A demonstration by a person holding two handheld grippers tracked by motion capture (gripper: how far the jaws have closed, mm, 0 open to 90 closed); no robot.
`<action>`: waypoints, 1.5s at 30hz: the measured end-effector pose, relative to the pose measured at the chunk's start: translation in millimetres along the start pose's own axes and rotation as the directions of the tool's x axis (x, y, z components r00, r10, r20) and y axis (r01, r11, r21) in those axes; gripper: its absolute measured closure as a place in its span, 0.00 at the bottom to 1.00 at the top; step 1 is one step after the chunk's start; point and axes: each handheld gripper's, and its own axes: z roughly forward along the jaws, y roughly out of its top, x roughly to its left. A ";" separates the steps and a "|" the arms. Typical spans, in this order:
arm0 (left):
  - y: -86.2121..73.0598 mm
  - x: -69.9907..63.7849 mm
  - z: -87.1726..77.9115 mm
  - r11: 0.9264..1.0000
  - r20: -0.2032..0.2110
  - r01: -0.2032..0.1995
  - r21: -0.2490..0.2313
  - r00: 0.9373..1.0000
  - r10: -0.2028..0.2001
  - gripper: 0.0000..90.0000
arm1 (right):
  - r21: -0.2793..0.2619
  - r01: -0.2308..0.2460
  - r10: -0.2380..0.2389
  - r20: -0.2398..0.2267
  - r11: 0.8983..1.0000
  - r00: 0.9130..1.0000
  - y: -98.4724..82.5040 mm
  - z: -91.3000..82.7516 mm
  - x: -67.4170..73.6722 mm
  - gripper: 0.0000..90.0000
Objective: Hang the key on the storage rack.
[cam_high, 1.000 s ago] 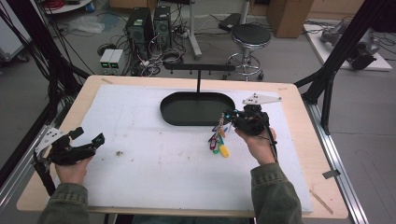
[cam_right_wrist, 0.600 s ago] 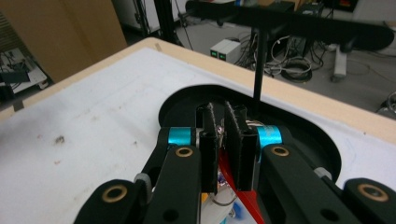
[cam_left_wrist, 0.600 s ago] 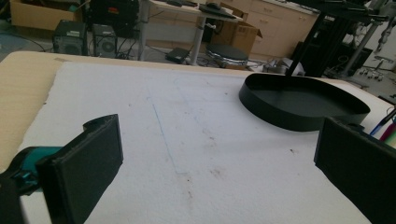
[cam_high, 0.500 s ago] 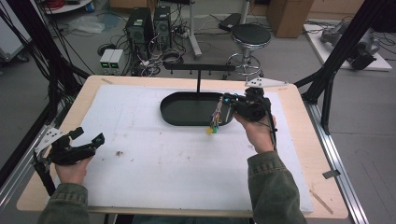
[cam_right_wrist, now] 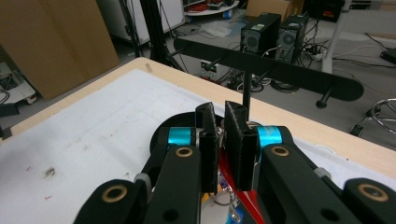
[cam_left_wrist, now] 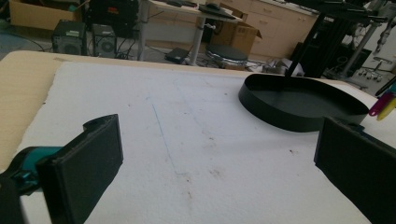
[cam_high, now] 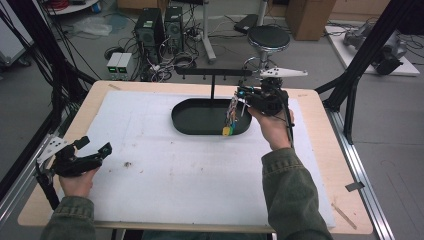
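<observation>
My right gripper (cam_high: 241, 98) is shut on a bunch of coloured tags on a ring (cam_high: 230, 119), which dangles over the right end of the black oval tray (cam_high: 189, 127). In the right gripper view the jaws of that gripper (cam_right_wrist: 221, 140) stand almost together, with a metal ring and a red piece (cam_right_wrist: 225, 192) just beneath them. A black rack bar with pegs (cam_high: 212, 72) rises on a post from the tray's far side, also seen ahead as the bar (cam_right_wrist: 280, 71). My left gripper (cam_high: 95, 145) rests open near the table's left front, nothing between its jaws (cam_left_wrist: 224, 172).
A white mat (cam_high: 190, 180) covers most of the wooden table (cam_high: 325, 165). In the left gripper view the tray (cam_left_wrist: 280, 119) lies ahead to the right, with pink and yellow tags (cam_left_wrist: 384, 105) at the frame's edge. Computer towers (cam_high: 157, 25), a stool (cam_high: 269, 37) and cables stand beyond the table.
The right hand has risen and moved toward the far side, carrying the bunch from above the mat to over the tray's right end. The left hand has stayed put.
</observation>
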 end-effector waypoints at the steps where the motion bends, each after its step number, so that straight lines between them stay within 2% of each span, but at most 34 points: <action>1: -0.1 -0.1 0.1 1.000 0.000 0.000 0.000 1.000 0.000 0.02 | -0.003 -0.001 0.001 0.006 1.000 1.000 3.6 2.5 -0.4 0.94; 8: -0.2 -0.1 0.9 1.000 0.004 -0.003 0.003 1.000 0.003 0.02 | -0.002 -0.001 0.002 0.014 1.000 1.000 14.2 9.7 -2.2 0.94; 15: -0.4 -0.5 1.4 1.000 0.004 -0.005 0.003 1.000 0.005 0.02 | 0.000 -0.011 0.011 0.045 1.000 0.999 26.6 19.8 -6.3 0.93; 24: -0.1 0.1 0.8 1.000 0.006 -0.002 -0.001 1.000 0.002 0.02 | 0.018 -0.022 0.020 0.092 1.000 0.996 27.1 38.4 -12.0 0.93; 28: -0.2 0.8 1.2 1.000 0.005 -0.001 -0.001 1.000 0.001 0.02 | 0.036 -0.022 0.018 0.105 0.999 0.994 30.2 47.5 -15.0 0.93; 33: 0.0 1.3 0.7 1.000 0.004 0.001 -0.002 1.000 -0.001 0.02 | 0.038 -0.040 0.036 0.104 0.998 0.994 32.3 59.4 -17.3 0.93; 39: 0.2 0.8 -0.8 1.000 0.000 -0.002 -0.005 1.000 0.002 0.02 | 0.049 -0.053 0.047 0.110 0.997 0.993 31.3 75.2 -13.8 0.93; 45: 0.2 0.8 -0.9 1.000 0.001 -0.004 -0.004 1.000 0.004 0.02 | 0.061 -0.035 0.028 0.116 0.998 0.993 35.9 89.0 -8.7 0.94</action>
